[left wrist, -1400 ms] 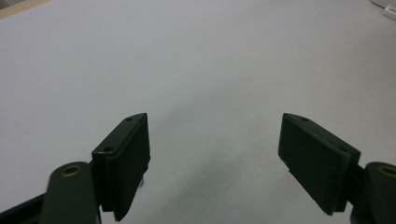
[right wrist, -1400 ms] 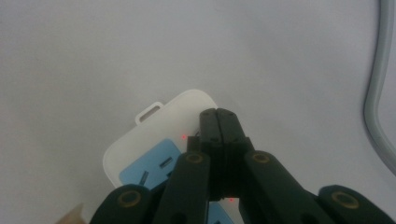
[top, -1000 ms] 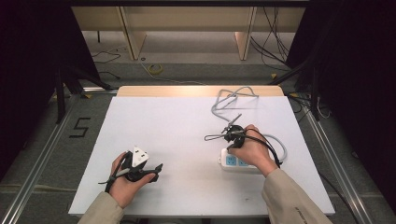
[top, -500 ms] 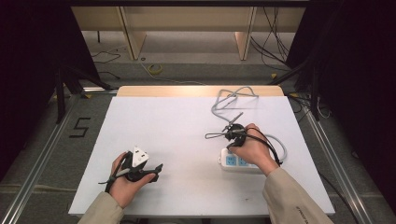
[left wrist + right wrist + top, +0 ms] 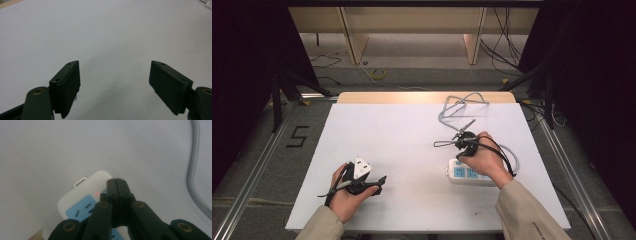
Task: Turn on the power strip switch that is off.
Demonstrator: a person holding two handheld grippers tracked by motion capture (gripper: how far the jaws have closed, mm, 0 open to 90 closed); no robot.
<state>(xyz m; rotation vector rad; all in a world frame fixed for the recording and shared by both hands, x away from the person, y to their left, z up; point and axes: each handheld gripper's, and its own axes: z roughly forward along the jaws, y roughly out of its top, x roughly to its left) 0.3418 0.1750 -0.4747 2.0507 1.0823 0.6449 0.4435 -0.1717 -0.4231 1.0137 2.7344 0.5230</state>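
A white power strip (image 5: 460, 173) with blue socket faces lies on the white table (image 5: 402, 135) at the right, partly under the person's right hand. In the right gripper view the strip (image 5: 82, 198) shows a small red light (image 5: 96, 193). My right gripper (image 5: 116, 181) is shut, its jaws pressed together with nothing between them, tips over the strip's end; I cannot tell if they touch it. From above, the right gripper (image 5: 461, 146) sits just past the strip. My left gripper (image 5: 374, 183) rests at the front left, open wide (image 5: 113, 75) over bare table.
A grey cable (image 5: 457, 106) loops from the strip toward the table's far edge and shows along the right of the right gripper view (image 5: 193, 170). A wooden strip (image 5: 422, 97) borders the far edge. Metal rails (image 5: 257, 165) flank the table.
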